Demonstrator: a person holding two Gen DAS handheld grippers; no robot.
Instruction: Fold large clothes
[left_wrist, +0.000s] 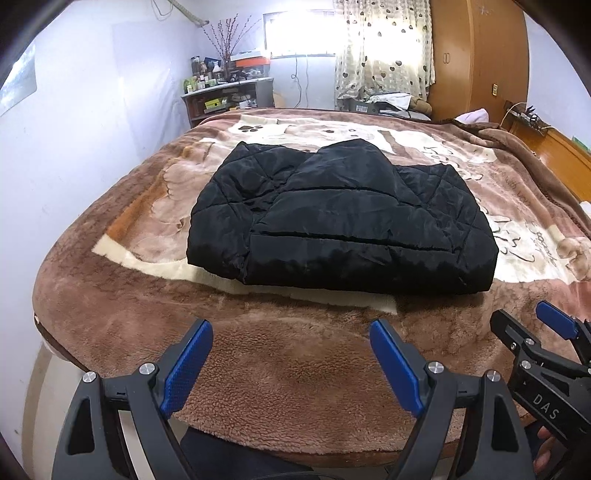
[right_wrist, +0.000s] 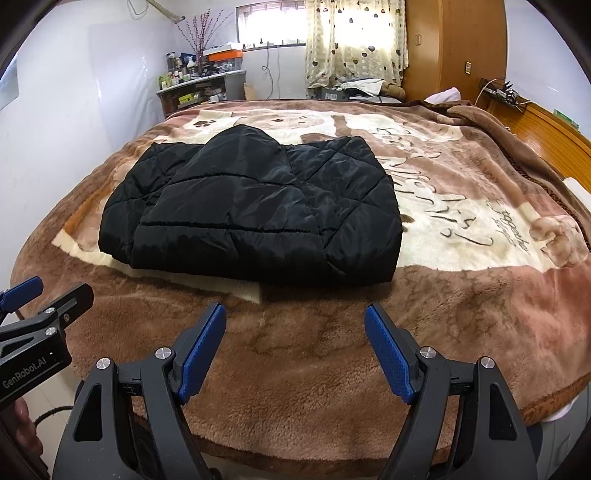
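Note:
A black quilted jacket (left_wrist: 340, 218) lies folded into a compact rectangle on the bed, its hood laid flat on top; it also shows in the right wrist view as the same jacket (right_wrist: 255, 210). My left gripper (left_wrist: 291, 332) hovers open over the brown blanket near the bed's front edge, well short of the jacket, with nothing between its blue pads (left_wrist: 188, 369). My right gripper (right_wrist: 295, 317) is open too and empty, just as far back from the jacket. Each gripper shows at the side of the other's view.
A brown plush blanket (left_wrist: 295, 376) with a cream animal print covers the bed. A cluttered shelf (left_wrist: 225, 96) stands by the far wall under a window. A wooden wardrobe (left_wrist: 480, 55) and a wooden headboard (right_wrist: 546, 125) stand on the right.

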